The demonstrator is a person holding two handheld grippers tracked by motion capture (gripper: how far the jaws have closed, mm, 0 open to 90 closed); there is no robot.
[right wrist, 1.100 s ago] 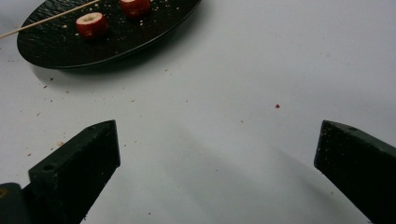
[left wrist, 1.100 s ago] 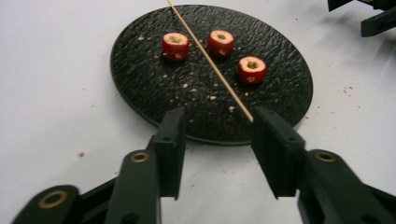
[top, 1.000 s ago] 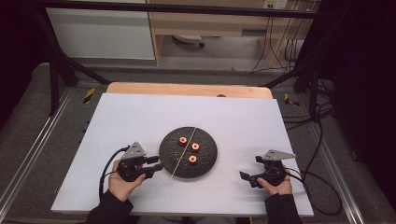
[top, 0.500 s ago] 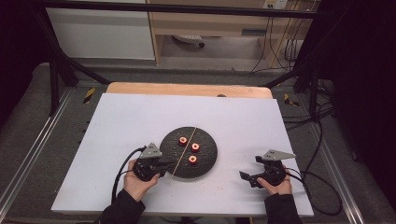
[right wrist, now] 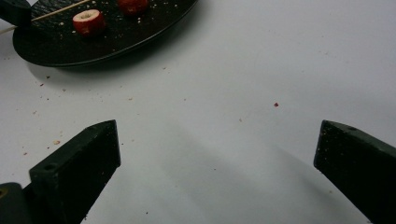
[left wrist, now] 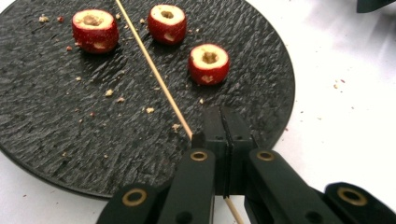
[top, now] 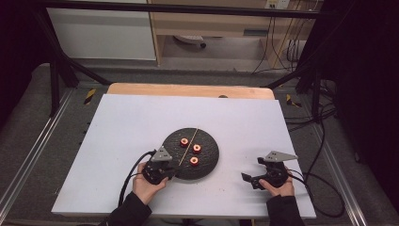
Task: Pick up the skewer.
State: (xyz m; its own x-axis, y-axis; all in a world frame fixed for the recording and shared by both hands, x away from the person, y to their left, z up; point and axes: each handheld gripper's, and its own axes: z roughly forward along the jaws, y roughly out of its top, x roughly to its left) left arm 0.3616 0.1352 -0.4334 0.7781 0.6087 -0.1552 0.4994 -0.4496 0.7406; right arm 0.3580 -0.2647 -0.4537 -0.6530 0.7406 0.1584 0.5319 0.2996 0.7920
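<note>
The left tool (left wrist: 223,122) pinches the thin skewer (left wrist: 154,74) near its end; lifting carelessly could snap it. The right tool (right wrist: 217,154) gapes wide.

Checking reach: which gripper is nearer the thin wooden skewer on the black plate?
Left. The left gripper is shut on the thin wooden skewer's near end; the right gripper sits open on the white table, away from the plate.
</note>
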